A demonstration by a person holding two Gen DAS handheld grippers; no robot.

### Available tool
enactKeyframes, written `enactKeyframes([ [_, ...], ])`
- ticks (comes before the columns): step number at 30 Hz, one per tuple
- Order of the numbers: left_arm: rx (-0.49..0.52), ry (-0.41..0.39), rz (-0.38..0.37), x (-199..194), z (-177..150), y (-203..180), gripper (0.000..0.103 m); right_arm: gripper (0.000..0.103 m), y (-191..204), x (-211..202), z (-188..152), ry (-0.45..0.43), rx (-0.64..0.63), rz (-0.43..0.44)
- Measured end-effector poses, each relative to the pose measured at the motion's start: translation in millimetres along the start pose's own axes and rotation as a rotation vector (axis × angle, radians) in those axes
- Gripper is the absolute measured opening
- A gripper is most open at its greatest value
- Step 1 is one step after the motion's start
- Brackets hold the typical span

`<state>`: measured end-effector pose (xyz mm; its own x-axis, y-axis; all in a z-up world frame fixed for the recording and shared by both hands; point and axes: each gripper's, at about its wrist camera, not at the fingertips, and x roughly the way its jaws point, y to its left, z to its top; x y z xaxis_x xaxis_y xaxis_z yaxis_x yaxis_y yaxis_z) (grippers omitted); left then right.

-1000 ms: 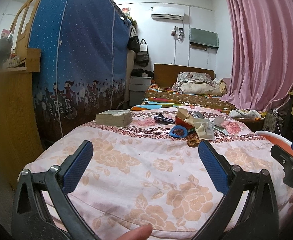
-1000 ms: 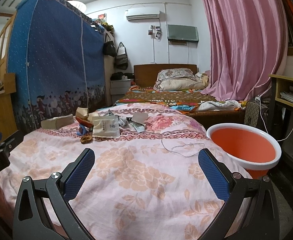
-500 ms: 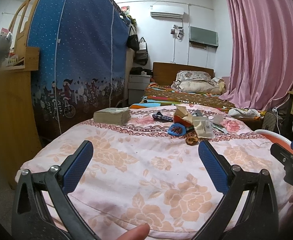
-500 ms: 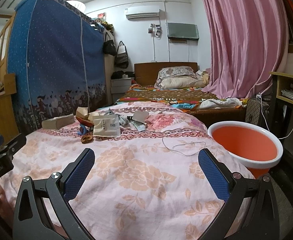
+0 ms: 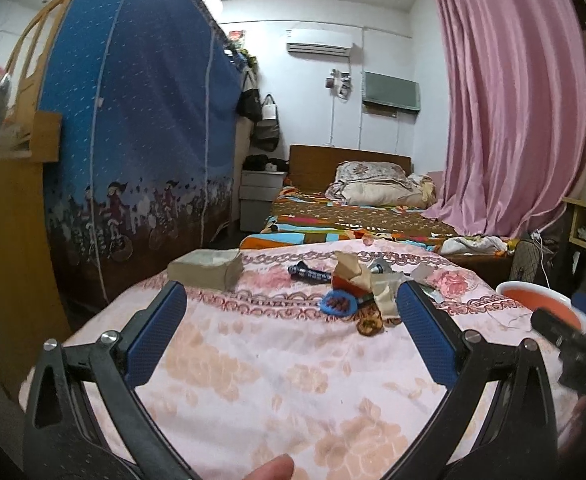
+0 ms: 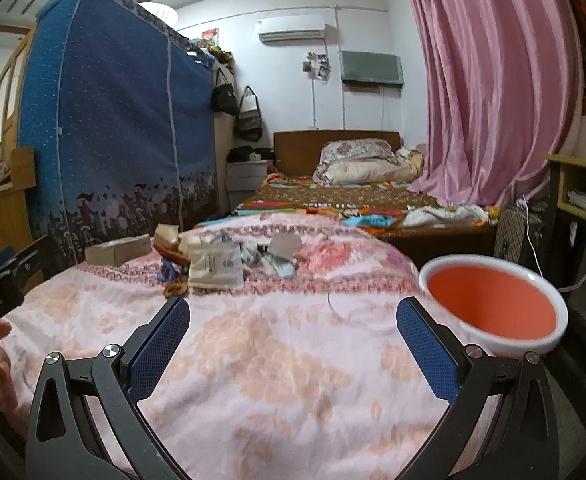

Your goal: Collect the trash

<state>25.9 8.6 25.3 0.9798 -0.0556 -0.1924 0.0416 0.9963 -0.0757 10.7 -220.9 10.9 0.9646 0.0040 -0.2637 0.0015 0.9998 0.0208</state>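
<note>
A bedroom's pink floral bedspread is seen; a trash pile lies at its far edge, near an orange basin. The left gripper and right gripper are held wide open, empty.

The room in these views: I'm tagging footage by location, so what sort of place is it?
Most likely a home bedroom: a made bed with pillows against the far wall, a blue fabric wardrobe, and a pink curtain.
</note>
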Motion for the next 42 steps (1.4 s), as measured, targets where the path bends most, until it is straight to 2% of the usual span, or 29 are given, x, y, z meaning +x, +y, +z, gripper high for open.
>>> enactKeyframes([
  [5,0.002,-0.012,-0.023,18,16,5,0.091,0.103,5,12,30,-0.067,-0.071,0.013],
  [9,-0.016,-0.036,-0.016,35,31,11,0.091,0.103,10,35,53,-0.088,-0.091,0.062],
  [13,-0.013,-0.046,-0.011,49,41,15,0.091,0.103,18,68,72,-0.05,-0.084,0.135],
  [16,0.001,-0.025,-0.016,61,44,18,0.089,0.103,23,98,76,0.032,-0.078,0.187],
  [17,0.0,-0.009,-0.019,66,43,19,0.087,0.103,26,108,76,0.074,-0.077,0.204],
  [19,-0.009,0.043,-0.035,76,40,23,0.083,0.096,31,124,73,0.142,-0.072,0.24],
  [21,-0.013,0.097,-0.046,86,36,25,0.073,0.086,35,141,66,0.224,-0.064,0.262],
  [24,-0.01,0.214,-0.064,105,28,27,0.063,0.083,41,161,53,0.343,-0.045,0.302],
  [29,-0.056,0.381,-0.13,130,15,32,0.054,0.081,49,181,43,0.465,-0.04,0.327],
  [33,-0.085,0.471,-0.184,140,7,32,0.053,0.078,59,195,37,0.538,-0.057,0.338],
  [34,-0.088,0.486,-0.197,142,6,31,0.053,0.076,62,198,34,0.556,-0.067,0.341],
  [35,-0.089,0.5,-0.21,143,5,30,0.052,0.068,64,200,31,0.57,-0.075,0.345],
  [36,-0.087,0.513,-0.222,144,4,28,0.052,0.064,64,200,30,0.577,-0.075,0.345],
  [42,-0.054,0.567,-0.294,150,3,17,0.052,0.063,51,192,33,0.556,-0.035,0.367],
])
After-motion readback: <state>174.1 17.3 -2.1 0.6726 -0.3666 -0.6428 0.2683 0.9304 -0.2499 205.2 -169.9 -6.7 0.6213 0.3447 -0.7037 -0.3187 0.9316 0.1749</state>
